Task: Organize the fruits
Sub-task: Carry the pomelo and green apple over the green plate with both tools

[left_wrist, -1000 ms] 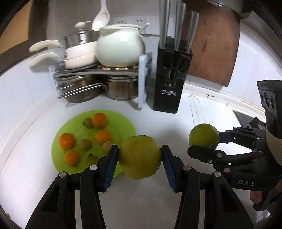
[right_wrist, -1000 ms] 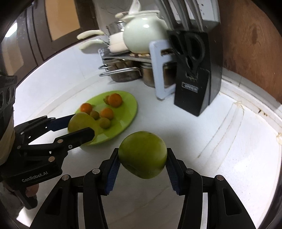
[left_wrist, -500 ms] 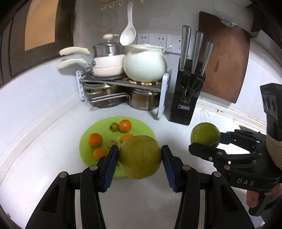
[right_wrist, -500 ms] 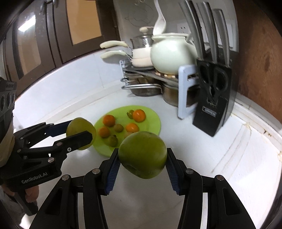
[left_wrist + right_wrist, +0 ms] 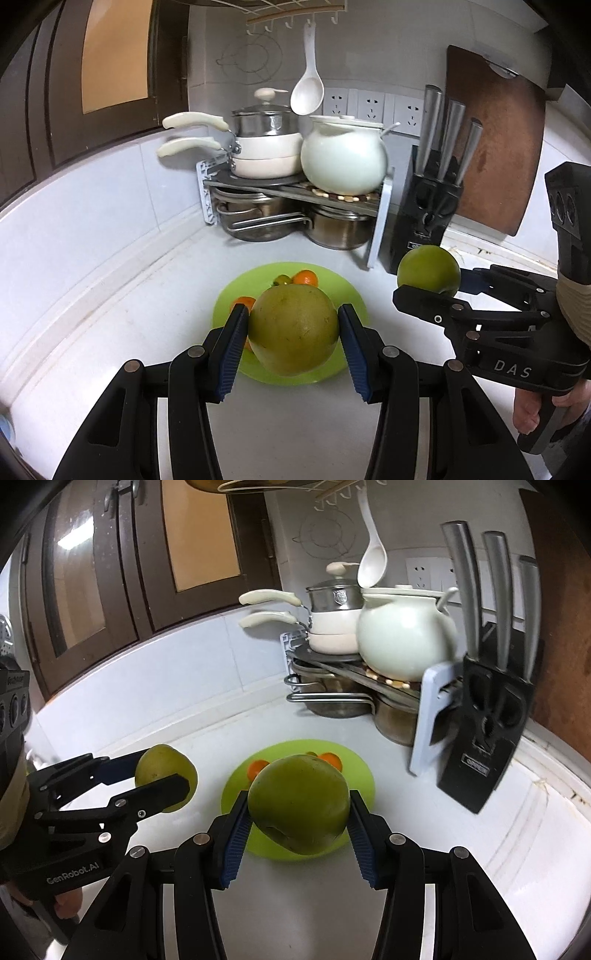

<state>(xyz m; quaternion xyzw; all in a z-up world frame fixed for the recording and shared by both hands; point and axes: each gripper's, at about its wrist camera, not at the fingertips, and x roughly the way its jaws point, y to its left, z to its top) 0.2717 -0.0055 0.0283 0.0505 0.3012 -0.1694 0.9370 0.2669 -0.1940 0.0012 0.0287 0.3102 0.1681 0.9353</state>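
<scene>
Pinching one large green fruit each: both hand-held grippers, raised over the white table (image 5: 122,306).

Item 1: left hand-held gripper (image 5: 293,328). Blue ribbed pads pressed on both sides of yellow-green fruit (image 5: 293,329), round, dull skin w/ pale speckles and faint scuff marks. Seen from the right wrist cam, the same fruit (image 5: 166,775) looks elongated, yellower, near finger crossing its front.

Item 2: right hand-held gripper (image 5: 298,805). Pads clamped on deeper-green fruit (image 5: 299,803), lumpy, w/ a crease or dent low on its front. From the left wrist cam it (image 5: 428,269) reads as smooth and round, glossier.

Item 3: lime-green plate (image 5: 351,295), flat on table, below and behind both held fruits. Holds small orange fruits (image 5: 306,277) plus at least one small green-brown one; most are hidden by the held fruit, count unclear.

Left cam only: brown cutting board (image 5: 495,147) leaning on wall, person's fingers (image 5: 528,413) on right grip, full row of wall sockets.
Right cam only: dark cabinet doors w/ amber panels (image 5: 199,535) at fuller width, fingertips under left grip body.

Both: pot rack w/ white teapot (image 5: 343,158), stacked cream-handled pans, steel pots below, hanging white ladle, black knife block (image 5: 487,720).
</scene>
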